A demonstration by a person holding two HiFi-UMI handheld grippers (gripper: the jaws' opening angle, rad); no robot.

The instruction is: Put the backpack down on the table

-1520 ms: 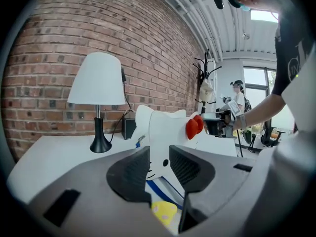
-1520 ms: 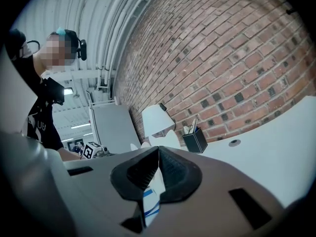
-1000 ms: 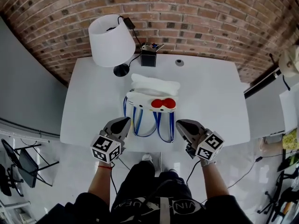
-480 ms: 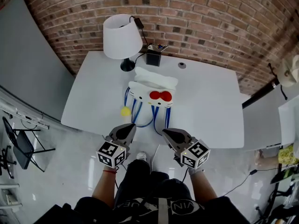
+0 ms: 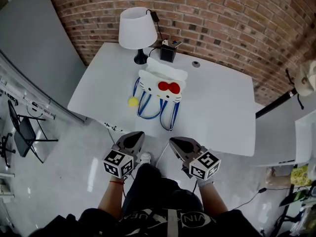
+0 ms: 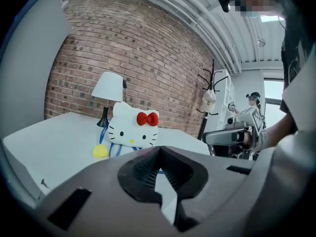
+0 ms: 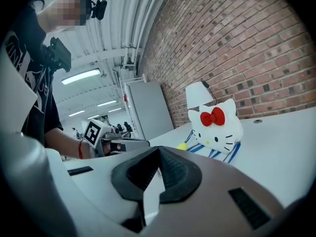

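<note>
1. Head view: the white cat-face backpack (image 5: pixel 161 84) with a red bow lies flat on the white table (image 5: pixel 217 105). It is in the far half, in front of the white lamp (image 5: pixel 134 27) and a small black box (image 5: pixel 168 54).
2. Its blue straps (image 5: pixel 148 108) trail toward the near edge, with a yellow ball (image 5: pixel 133 101) just beside them.
3. The left gripper (image 5: pixel 134 136) and right gripper (image 5: pixel 174 142) are held side by side short of the table's near edge, over the floor and well apart from the backpack.
4. Left gripper view: the jaws are pressed together at the tips with nothing between them. The backpack's face shows beyond them on the tabletop, the lamp behind it and the ball at its left. The right gripper shows at the right.
5. Right gripper view: these jaws also meet at the tips and hold nothing. The backpack lies ahead on the table against the brick wall (image 7: pixel 256 38). The left gripper with its marker cube (image 7: pixel 94 131) shows at the left.
</note>
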